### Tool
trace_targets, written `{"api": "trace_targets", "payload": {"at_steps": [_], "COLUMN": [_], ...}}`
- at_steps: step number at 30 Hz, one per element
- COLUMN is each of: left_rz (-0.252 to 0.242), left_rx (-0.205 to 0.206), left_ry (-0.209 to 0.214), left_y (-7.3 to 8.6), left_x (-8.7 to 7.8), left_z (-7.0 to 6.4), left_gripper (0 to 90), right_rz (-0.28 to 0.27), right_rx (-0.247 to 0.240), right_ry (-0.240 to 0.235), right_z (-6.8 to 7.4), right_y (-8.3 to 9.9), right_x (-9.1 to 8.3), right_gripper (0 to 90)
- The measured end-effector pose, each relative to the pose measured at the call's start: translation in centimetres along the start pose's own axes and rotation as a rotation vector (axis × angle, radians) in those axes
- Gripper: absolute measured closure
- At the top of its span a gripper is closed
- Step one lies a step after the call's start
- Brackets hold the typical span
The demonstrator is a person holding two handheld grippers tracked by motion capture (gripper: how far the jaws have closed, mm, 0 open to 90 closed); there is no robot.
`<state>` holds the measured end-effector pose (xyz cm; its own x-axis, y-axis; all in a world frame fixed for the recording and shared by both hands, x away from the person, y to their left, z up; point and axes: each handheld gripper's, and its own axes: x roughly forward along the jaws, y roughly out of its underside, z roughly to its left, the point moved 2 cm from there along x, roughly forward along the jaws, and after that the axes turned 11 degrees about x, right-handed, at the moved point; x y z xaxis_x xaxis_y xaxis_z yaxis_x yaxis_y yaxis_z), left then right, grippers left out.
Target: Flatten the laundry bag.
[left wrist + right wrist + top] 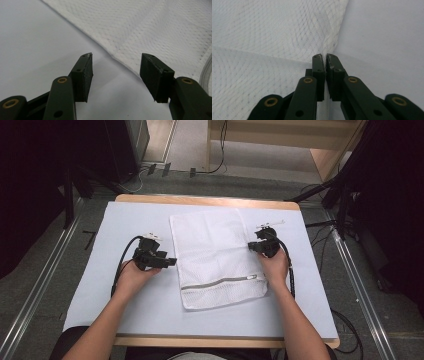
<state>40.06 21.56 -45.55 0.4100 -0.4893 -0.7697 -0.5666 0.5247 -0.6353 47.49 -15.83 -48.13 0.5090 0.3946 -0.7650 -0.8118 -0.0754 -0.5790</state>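
A white mesh laundry bag [215,257] with a grey zipper [223,282] lies flat on the pale blue-grey covered worktop [100,285], and I place everything else by it. The zipper runs across the bag's near end, close to the edge that faces me.

My left claw [170,262] sits just off the bag's left edge, about halfway along its length, pointing toward the bag. In the left gripper view [116,75] its jaws stand wide apart with nothing between them but bare worktop, and the bag's hem [105,47] runs slantwise just beyond the tips. The right-hand jaw in that view is very near the hem; I cannot tell whether it touches.

My right claw [254,247] is at the bag's right edge, a little farther from me than the zipper. In the right gripper view [326,62] its jaws are pressed together, leaving only a thin slit, and the bag's right edge [334,42] runs straight down into that slit, so I have the mesh pinched at its hem. The fabric rises in a low fold toward the jaws.

My hands [131,279] hold both claws low over the worktop, one on each side of the bag, with the black cables [122,262] looping back beside my forearms.
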Motion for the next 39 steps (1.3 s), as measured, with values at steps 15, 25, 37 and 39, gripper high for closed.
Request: {"api": "trace_targets", "payload": {"at_steps": [15,25,37,39], "left_rz": [0.006,0.001,0.002,0.005], "left_rx": [-0.033,-0.035,-0.002,0.006], "left_ry": [-0.013,-0.008,-0.013,-0.014], "left_y": [0.0,-0.3,-0.4,-0.5], "left_x": [1.7,2.2,2.7,2.8], "left_z": [-0.9,-2.0,-2.4,-2.5], "left_gripper": [45.4,52.5,87.3,89.1], "right_rz": [-0.056,0.012,0.014,0.027], "right_rx": [-0.037,-0.023,-0.079,-0.095], "right_ry": [-0.065,-0.050,-0.044,-0.035], "right_z": [0.8,-0.5,0.6,0.9], "right_y": [1.8,4.0,4.1,4.1], "right_x": [-3.6,-3.2,-2.7,-2.7], "right_gripper": [66.3,63.4,76.0,82.3]}}
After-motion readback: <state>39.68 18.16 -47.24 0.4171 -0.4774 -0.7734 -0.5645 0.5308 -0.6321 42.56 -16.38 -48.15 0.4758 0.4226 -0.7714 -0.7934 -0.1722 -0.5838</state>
